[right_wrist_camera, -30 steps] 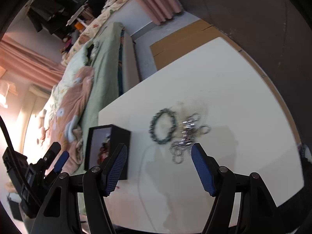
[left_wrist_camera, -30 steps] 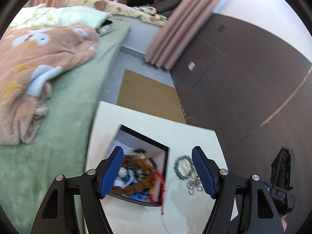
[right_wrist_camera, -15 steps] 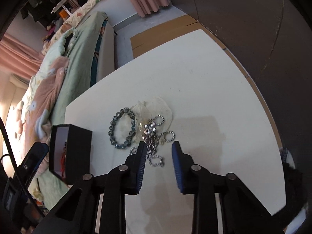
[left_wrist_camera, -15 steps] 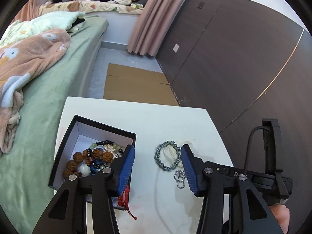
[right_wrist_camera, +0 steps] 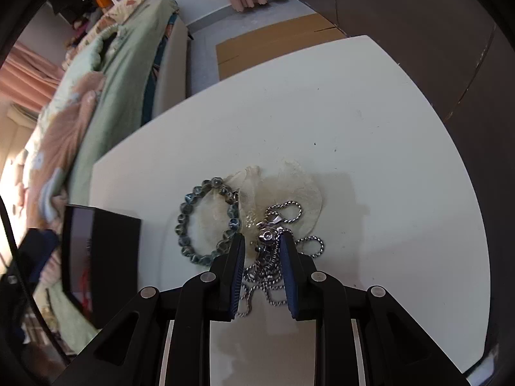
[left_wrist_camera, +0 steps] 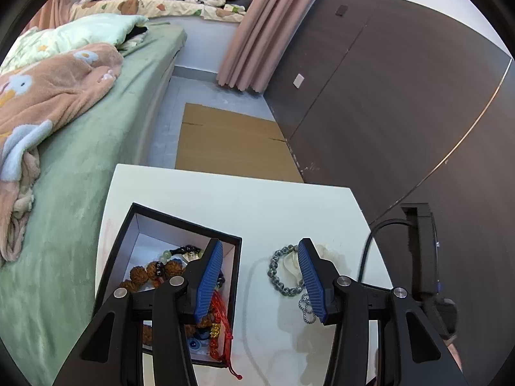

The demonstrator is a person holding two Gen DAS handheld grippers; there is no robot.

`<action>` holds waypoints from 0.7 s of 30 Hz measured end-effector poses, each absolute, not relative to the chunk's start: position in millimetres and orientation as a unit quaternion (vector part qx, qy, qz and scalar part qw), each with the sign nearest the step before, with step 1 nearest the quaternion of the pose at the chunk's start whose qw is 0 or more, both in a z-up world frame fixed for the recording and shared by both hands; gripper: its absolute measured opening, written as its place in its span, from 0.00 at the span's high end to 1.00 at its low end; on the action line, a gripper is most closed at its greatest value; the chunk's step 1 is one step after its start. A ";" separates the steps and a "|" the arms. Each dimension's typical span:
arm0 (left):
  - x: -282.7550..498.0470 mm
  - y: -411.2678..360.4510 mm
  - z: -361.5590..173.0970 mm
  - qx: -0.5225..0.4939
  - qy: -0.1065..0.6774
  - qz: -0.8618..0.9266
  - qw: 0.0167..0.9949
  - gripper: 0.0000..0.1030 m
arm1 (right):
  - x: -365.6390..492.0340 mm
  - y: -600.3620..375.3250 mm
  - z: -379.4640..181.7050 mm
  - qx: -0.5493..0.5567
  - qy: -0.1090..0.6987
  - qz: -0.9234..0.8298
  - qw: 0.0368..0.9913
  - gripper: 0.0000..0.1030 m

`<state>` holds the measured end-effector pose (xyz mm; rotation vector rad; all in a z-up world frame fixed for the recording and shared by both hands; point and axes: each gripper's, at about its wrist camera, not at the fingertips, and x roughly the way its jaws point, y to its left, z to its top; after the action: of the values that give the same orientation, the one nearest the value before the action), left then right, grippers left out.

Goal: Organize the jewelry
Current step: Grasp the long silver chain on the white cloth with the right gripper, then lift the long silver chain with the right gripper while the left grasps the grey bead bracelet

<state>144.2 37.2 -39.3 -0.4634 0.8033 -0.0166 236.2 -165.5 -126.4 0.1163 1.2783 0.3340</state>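
fig. — organizing jewelry, both wrist views, read left to right. at far left of the left wrist view lies the bed (left_wrist_camera: 96, 148) with its blanket; beside it stands the white table (left_wrist_camera: 257, 206). on the table's left part we see the black box (left_wrist_camera: 180, 222), open and already holding brown beads and a red cord. the left gripper (left_wrist_camera: 260, 276) hangs over the gap between the box and the loose pieces; a second ago its jaws stood wider and framed the box, and they have since narrowed to a half-open stance with nothing between them. we read it as released and waiting.

to the right of the box lies the grey bead bracelet (right_wrist_camera: 206, 222), resting partly on a pale sheer pouch (right_wrist_camera: 289, 193). just right of the bracelet sits the silver chain (right_wrist_camera: 273, 257), a tangled heap with a small metal pendant. here is the main change: the right gripper (right_wrist_camera: 262, 247) has dropped from well above the table to the heap, and its jaws have drawn in from wide to narrow, now flanking the pendant and the upper loops. whether the fingers (right_wrist_camera: 238, 257) already press the chain we cannot tell; a small gap seems to remain.

we judge that the chain is the next piece bound for the box, with the bracelet and pouch left on the table.
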 end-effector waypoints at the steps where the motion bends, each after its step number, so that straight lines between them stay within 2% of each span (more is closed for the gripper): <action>1: 144.4 37.8 -39.1 -0.224 0.387 -0.009 0.894 0.51 | 237.6 -162.0 -125.8 0.042 0.589 0.150 0.793 0.78; 7: 149.1 38.0 -39.7 -0.226 0.389 -0.017 0.893 0.51 | 237.6 -151.8 -124.6 0.006 0.587 0.139 0.798 0.83; 21: 164.4 6.2 -39.6 -0.196 0.393 -0.056 0.897 0.51 | 231.8 -212.8 -78.4 0.147 0.555 0.196 0.795 0.85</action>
<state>164.4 6.2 -39.6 -0.4055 0.8139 -0.1157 231.8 -212.8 -78.4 0.3156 1.1921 0.4205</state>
